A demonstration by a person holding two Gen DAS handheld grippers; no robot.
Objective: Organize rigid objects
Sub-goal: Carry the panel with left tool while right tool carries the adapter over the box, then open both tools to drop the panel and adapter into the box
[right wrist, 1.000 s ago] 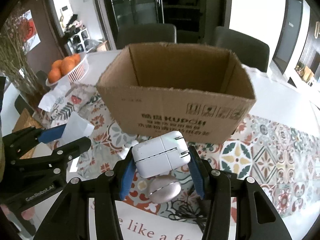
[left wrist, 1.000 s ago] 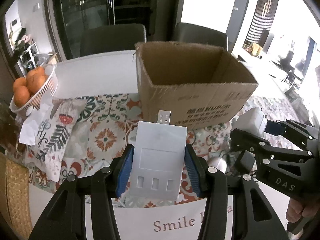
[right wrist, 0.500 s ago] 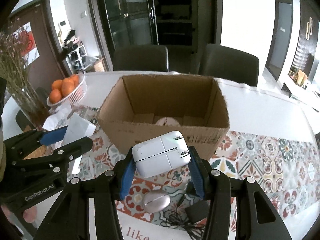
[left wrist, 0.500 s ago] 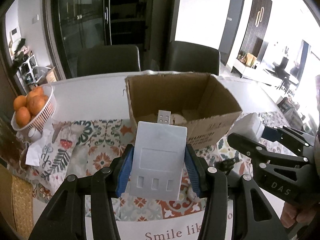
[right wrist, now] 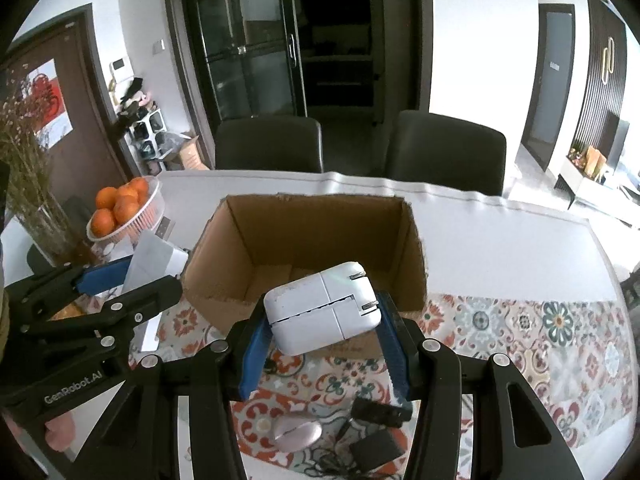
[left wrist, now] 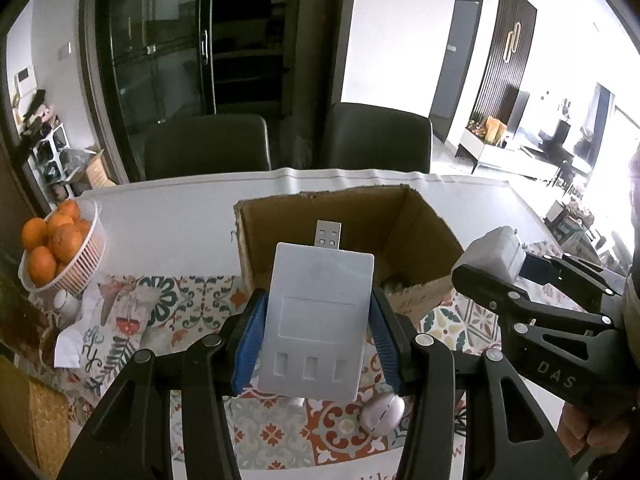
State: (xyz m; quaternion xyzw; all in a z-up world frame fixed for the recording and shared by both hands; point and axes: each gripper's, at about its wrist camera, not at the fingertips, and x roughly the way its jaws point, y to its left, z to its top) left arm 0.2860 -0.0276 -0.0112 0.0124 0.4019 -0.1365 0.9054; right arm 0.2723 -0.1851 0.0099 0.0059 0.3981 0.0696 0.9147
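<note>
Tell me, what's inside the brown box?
The cardboard box shows mostly bare brown floor and walls. The white charger in the right hand-held gripper hides the near part, so anything there stays unseen.

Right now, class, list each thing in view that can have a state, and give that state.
Left tool: shut on the USB hub.
USB hub: held, plug pointing toward the box.
Right tool: shut on the white charger.
White charger: held, prongs folded out.
Cardboard box: open-topped, upright.
Fruit basket: holding oranges.
</note>
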